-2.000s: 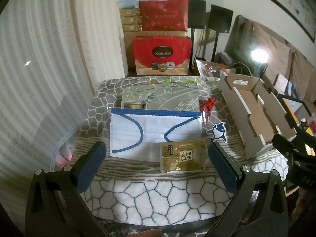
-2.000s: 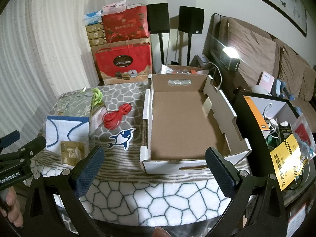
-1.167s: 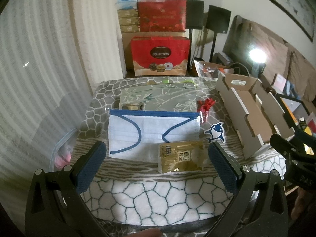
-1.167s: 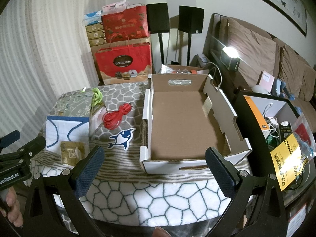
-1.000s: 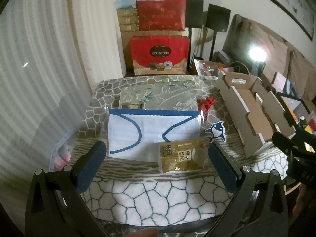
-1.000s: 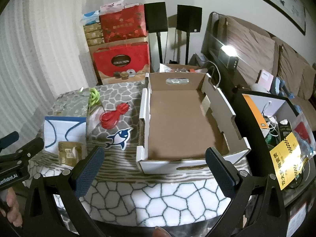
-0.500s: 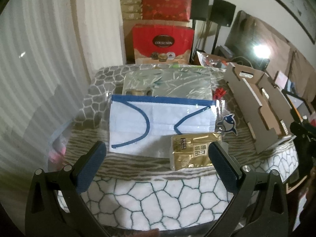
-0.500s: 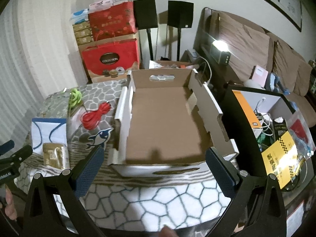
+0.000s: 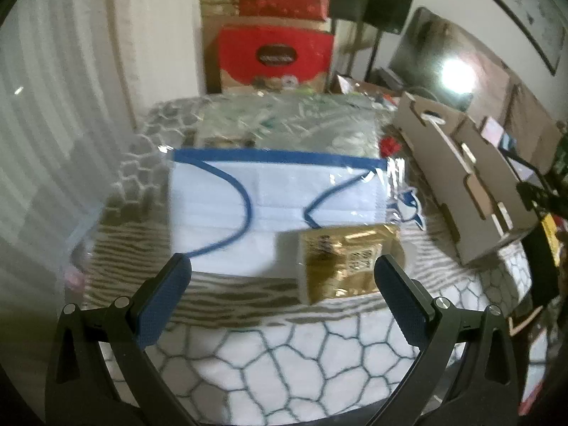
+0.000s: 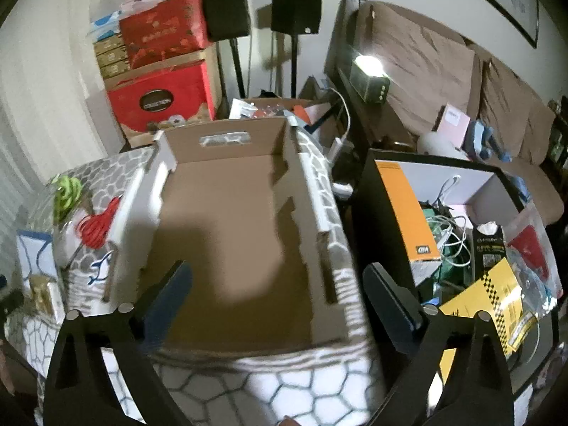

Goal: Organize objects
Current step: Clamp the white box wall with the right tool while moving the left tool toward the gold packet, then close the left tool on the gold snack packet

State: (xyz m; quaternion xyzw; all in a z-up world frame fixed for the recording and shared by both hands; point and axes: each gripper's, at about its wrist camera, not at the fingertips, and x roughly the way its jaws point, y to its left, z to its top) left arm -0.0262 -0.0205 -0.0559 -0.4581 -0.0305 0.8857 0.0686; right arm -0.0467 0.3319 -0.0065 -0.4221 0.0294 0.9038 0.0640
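My left gripper (image 9: 282,280) is open and empty above the table's near edge. Just beyond it lie a gold foil packet (image 9: 346,261) and a packaged white face mask with blue loops (image 9: 269,206). A dolphin sticker (image 9: 411,207) lies right of the mask. My right gripper (image 10: 277,287) is open and empty over the near end of the empty cardboard box (image 10: 230,234), which also shows in the left wrist view (image 9: 468,181). A red cable coil (image 10: 96,225), a green coil (image 10: 67,191) and the sticker (image 10: 99,266) lie left of the box.
A bamboo-print bag (image 9: 284,127) lies behind the mask. Red gift boxes (image 10: 163,71) are stacked past the table. A black bin of cables and packets (image 10: 458,234) stands right of the table. A sofa (image 10: 461,81) and two speakers (image 10: 294,7) are behind.
Both grippers have moved forward and lower. The left is closer to the gold packet and mask. The right has swung rightward and now hovers over the box's near end.
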